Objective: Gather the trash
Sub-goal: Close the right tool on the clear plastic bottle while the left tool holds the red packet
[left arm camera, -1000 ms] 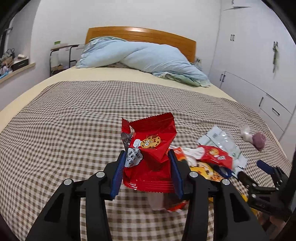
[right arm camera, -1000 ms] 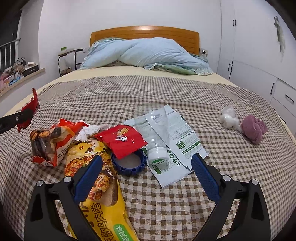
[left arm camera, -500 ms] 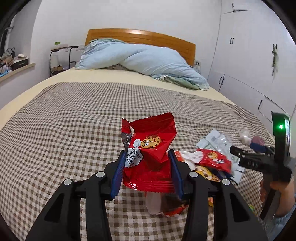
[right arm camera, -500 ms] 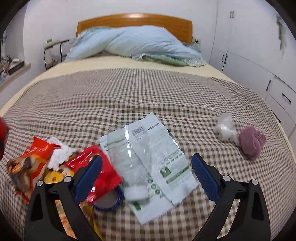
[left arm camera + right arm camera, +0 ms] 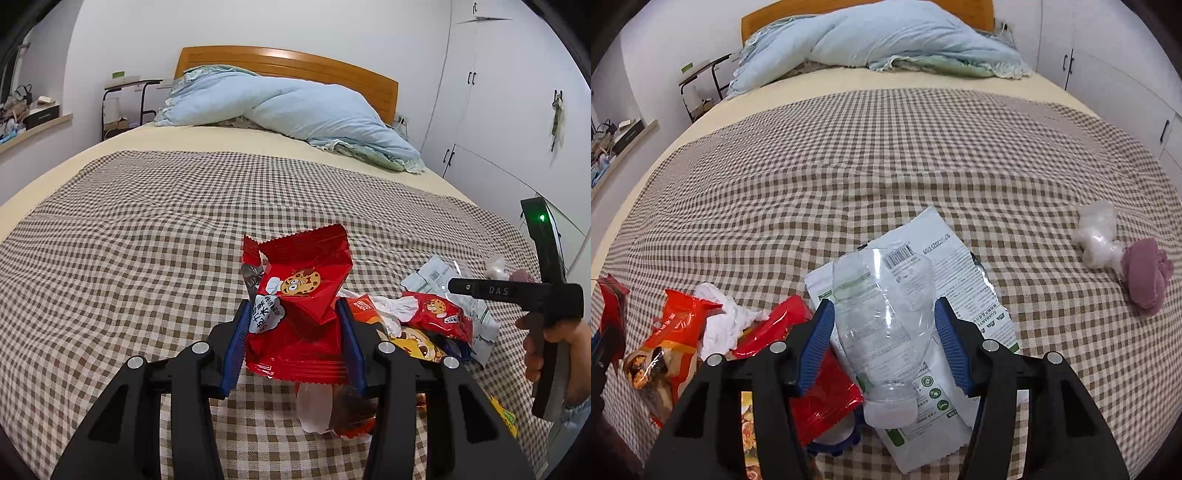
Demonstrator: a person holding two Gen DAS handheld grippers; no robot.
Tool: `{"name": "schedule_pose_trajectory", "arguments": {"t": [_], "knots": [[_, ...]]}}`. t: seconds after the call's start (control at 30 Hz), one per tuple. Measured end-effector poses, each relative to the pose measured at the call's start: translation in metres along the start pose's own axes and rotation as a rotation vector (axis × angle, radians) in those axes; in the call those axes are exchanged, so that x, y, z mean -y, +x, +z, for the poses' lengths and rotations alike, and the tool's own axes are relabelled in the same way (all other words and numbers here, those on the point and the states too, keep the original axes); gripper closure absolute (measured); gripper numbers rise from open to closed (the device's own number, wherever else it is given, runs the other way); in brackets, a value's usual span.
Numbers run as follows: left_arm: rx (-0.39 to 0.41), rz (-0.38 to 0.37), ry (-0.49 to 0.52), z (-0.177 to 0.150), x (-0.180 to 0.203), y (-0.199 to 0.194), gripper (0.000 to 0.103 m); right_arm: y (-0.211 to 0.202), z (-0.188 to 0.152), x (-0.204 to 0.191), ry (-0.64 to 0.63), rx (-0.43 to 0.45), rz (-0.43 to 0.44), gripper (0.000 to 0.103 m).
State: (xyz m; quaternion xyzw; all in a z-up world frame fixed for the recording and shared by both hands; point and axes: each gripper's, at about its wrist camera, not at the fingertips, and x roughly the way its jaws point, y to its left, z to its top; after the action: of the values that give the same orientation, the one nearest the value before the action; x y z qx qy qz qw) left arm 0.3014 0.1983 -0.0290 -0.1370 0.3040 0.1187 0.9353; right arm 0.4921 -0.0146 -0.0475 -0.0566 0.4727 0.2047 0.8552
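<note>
bright, even indoor light | soft shadows | sharp | fisheye-curved, dark corners

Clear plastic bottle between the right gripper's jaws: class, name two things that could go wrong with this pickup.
The right gripper has been closing on the clear bottle; the smooth, crushed plastic might slip or buckle. The white wrapper beneath might snag and lift too.
</note>
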Motion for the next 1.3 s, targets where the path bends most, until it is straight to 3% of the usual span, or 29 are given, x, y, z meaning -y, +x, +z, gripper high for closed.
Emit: {"name": "schedule_pose_trajectory", "arguments": {"t": [0.73, 1.3], "knots": [[-0.012, -0.013, 0.013, 0.000, 0.002, 0.002, 0.060, 0.016, 0.002, -0.013, -0.053, -0.078, -0.085, 0.043], [-0.014, -0.014, 0.020, 0.000, 0.003, 0.003, 0.060, 0.012, -0.005, -0.021, -0.106, -0.019, -0.141, 0.044]]}}
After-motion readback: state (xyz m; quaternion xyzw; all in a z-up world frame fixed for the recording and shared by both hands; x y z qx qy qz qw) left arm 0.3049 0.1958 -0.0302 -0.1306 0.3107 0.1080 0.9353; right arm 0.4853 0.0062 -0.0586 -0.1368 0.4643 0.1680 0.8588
